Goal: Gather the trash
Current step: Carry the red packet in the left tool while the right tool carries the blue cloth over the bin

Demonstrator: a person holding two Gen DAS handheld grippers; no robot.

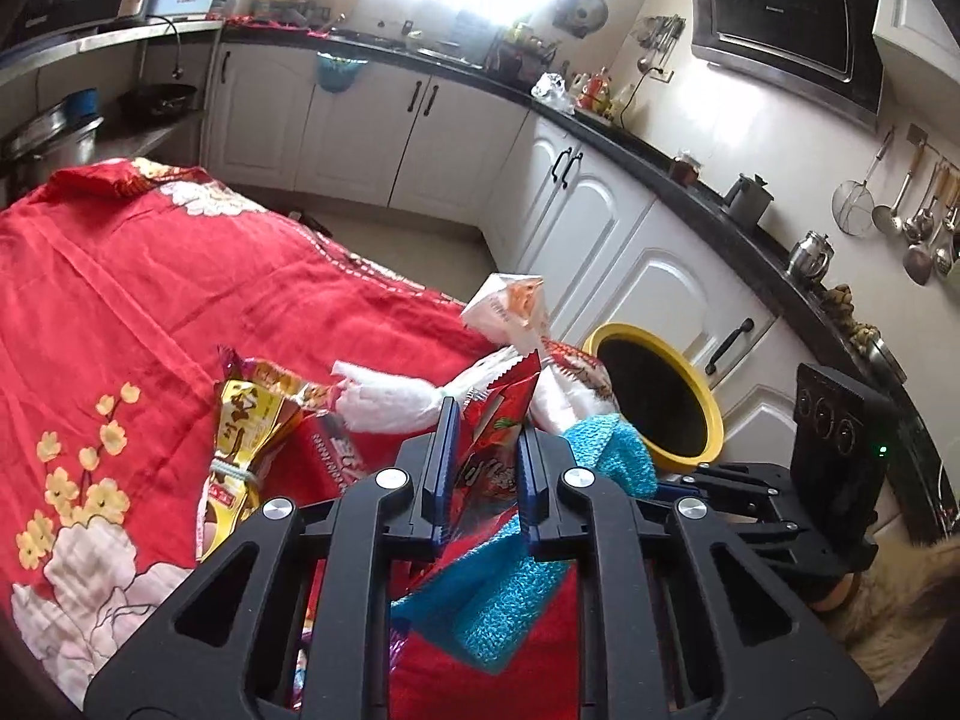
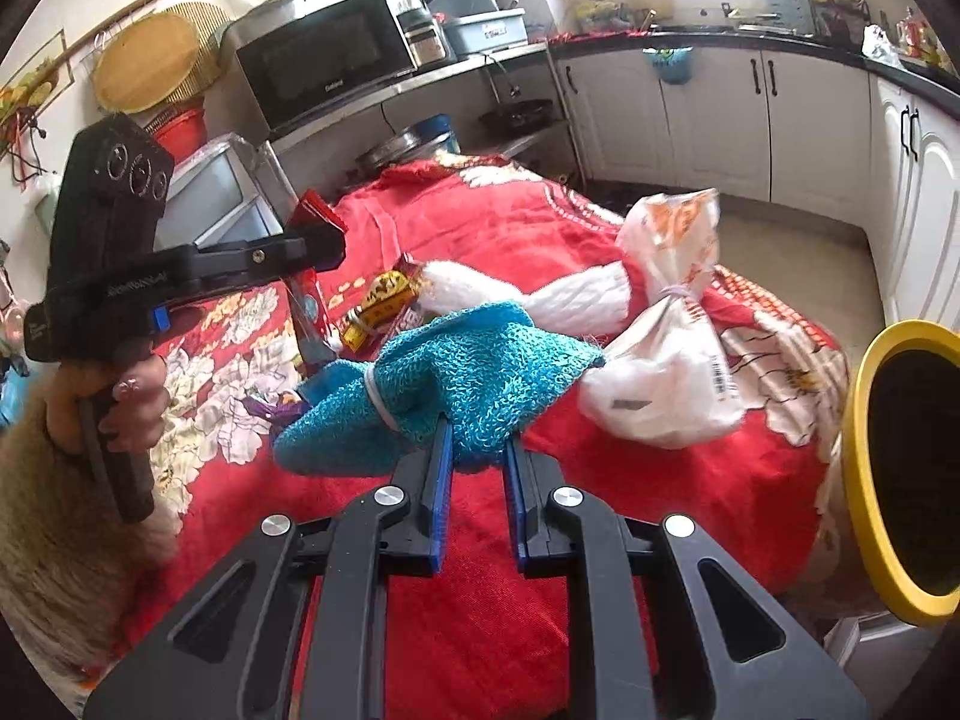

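My left gripper (image 1: 487,420) is shut on a red snack wrapper (image 1: 492,456), held up off the red floral tablecloth (image 1: 150,300). In the right wrist view that same gripper (image 2: 327,240) hangs at the left with the wrapper (image 2: 312,210) in its jaws, a hand (image 2: 120,396) on its grip. My right gripper (image 2: 479,438) is shut on a blue knitted cloth (image 2: 468,372) bound with a white band. The cloth (image 1: 618,450) also shows in the left wrist view. A yellow-rimmed bin (image 2: 858,420) stands off the table's right side.
On the table lie a tied white plastic bag (image 2: 660,384), a white cloth roll (image 2: 540,294) and a gold snack packet (image 1: 240,420). White cabinets (image 1: 600,228) under a dark counter run behind the bin (image 1: 714,414). A shelf with a microwave (image 2: 318,66) stands beyond the table.
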